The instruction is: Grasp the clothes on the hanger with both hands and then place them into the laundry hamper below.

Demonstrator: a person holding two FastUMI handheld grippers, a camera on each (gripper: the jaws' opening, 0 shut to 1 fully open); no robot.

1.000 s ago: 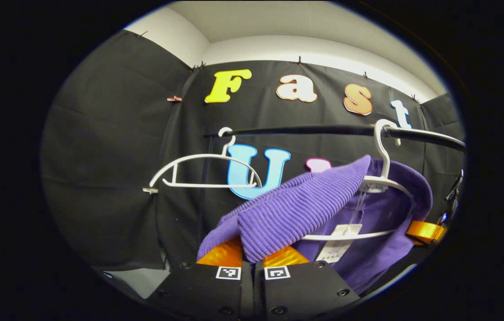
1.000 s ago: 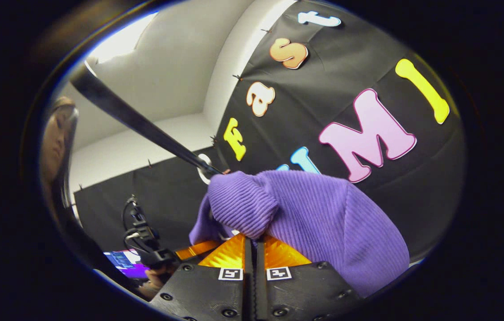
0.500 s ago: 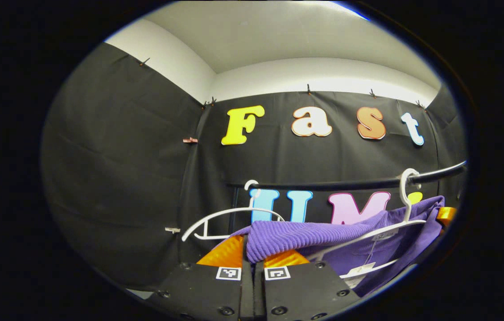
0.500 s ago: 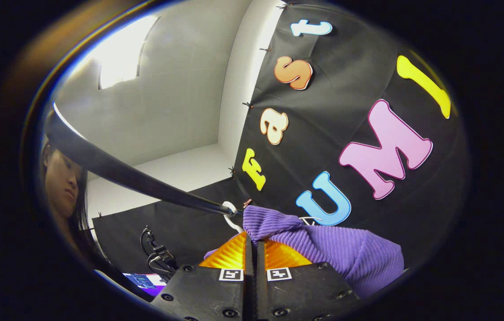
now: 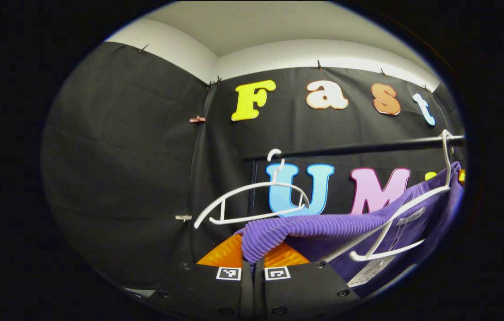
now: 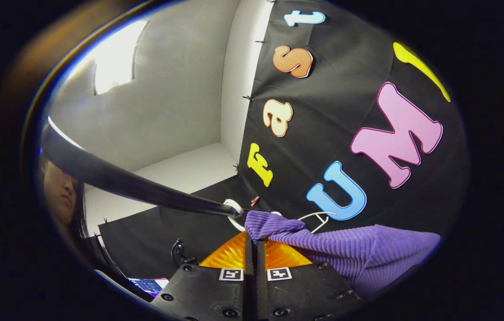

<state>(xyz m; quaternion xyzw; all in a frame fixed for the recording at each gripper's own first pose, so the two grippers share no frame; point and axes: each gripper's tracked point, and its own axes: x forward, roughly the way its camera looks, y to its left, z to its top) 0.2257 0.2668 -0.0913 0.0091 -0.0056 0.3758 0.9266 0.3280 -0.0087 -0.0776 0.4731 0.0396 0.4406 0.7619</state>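
A purple ribbed sweater (image 5: 323, 227) stretches from my left gripper (image 5: 252, 256) up to the right, where a white hanger (image 5: 394, 223) tilts inside it, its hook on the black rail (image 5: 368, 147). My left gripper is shut on the sweater's ribbed edge. In the right gripper view, my right gripper (image 6: 252, 243) is shut on another ribbed edge of the purple sweater (image 6: 345, 249), just below the rail (image 6: 127, 183) and a hanger hook (image 6: 233, 208). The hamper is hidden.
An empty white hanger (image 5: 256, 200) hangs on the rail to the left of the sweater. In the right gripper view, a person (image 6: 62, 196) stands at the left edge behind the rail. White ceiling and wall lie above the black cloth.
The sweater is pulled tauter between the two grippers, and its hanger has tilted and swung to the right in the left gripper view. Both grippers stay shut on the cloth.
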